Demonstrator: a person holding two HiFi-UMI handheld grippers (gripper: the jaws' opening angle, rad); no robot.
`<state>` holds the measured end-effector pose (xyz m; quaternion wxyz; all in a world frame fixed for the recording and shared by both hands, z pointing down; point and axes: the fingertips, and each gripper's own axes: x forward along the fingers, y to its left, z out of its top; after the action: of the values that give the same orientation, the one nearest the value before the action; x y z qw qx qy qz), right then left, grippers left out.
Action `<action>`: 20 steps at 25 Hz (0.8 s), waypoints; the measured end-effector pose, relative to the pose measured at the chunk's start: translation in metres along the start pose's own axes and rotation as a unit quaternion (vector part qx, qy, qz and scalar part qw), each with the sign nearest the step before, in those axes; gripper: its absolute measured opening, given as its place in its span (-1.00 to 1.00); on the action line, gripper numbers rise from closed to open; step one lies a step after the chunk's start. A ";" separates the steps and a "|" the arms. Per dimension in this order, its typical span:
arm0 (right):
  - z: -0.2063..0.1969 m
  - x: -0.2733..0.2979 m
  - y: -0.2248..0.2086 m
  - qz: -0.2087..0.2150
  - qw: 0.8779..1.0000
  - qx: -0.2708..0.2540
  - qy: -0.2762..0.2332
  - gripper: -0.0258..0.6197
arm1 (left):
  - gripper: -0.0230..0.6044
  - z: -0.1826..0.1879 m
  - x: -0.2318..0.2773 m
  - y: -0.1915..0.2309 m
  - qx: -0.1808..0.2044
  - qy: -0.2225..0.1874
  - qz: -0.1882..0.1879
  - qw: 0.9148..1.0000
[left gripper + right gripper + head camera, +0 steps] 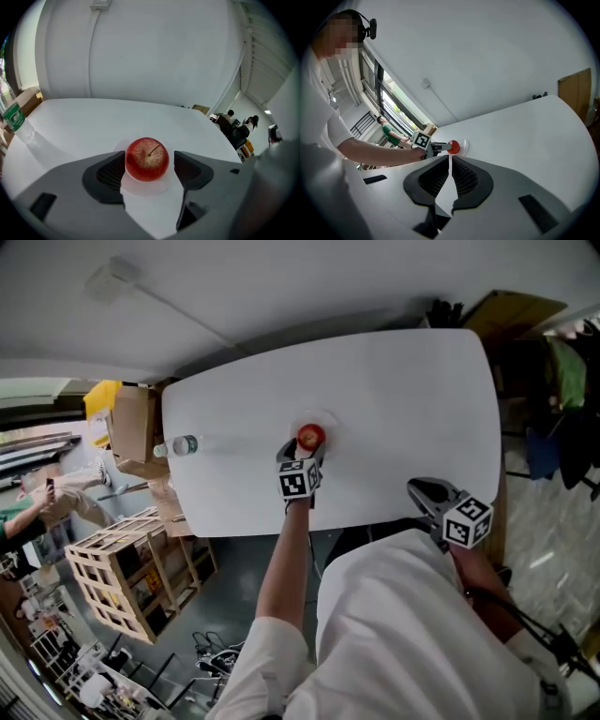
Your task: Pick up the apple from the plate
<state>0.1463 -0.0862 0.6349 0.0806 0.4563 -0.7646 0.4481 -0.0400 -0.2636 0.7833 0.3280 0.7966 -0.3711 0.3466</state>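
Note:
A red apple [310, 436] [146, 159] sits upright, stem up, on a small white plate [325, 420] [142, 187] near the middle of the white table [403, 399]. My left gripper [305, 450] [149, 163] is lowered over the plate and stands open, one dark pad on each side of the apple; a gap shows at the right pad [190, 168]. The right gripper view shows the apple [453, 147] far off at the left gripper's tip. My right gripper [419, 488] [450, 163] hovers at the table's near right edge, shut and empty.
A clear water bottle [178, 445] [14, 117] lies near the table's left end. Cardboard boxes [131, 427] and a wooden crate [122, 582] stand on the floor beyond that end. People [234, 124] are further off in the room.

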 end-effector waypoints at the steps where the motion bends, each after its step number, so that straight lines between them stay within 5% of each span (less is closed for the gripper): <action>1: 0.001 0.000 -0.002 0.001 1.000 0.001 0.002 -0.78 | 0.13 -0.001 0.004 0.002 -0.004 0.005 0.005 1.000; 9: 0.001 0.006 -0.014 0.017 1.000 0.002 0.018 -0.78 | 0.13 -0.001 0.017 0.004 -0.033 0.017 0.016 0.999; 20: 0.006 0.014 -0.019 0.042 0.999 -0.012 0.027 -0.78 | 0.12 0.016 -0.020 -0.020 -0.033 -0.019 -0.009 0.999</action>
<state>0.1549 -0.1029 0.6505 0.0879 0.4106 -0.7857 0.4543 -0.0286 -0.2585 0.7534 0.3500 0.7952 -0.3810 0.3161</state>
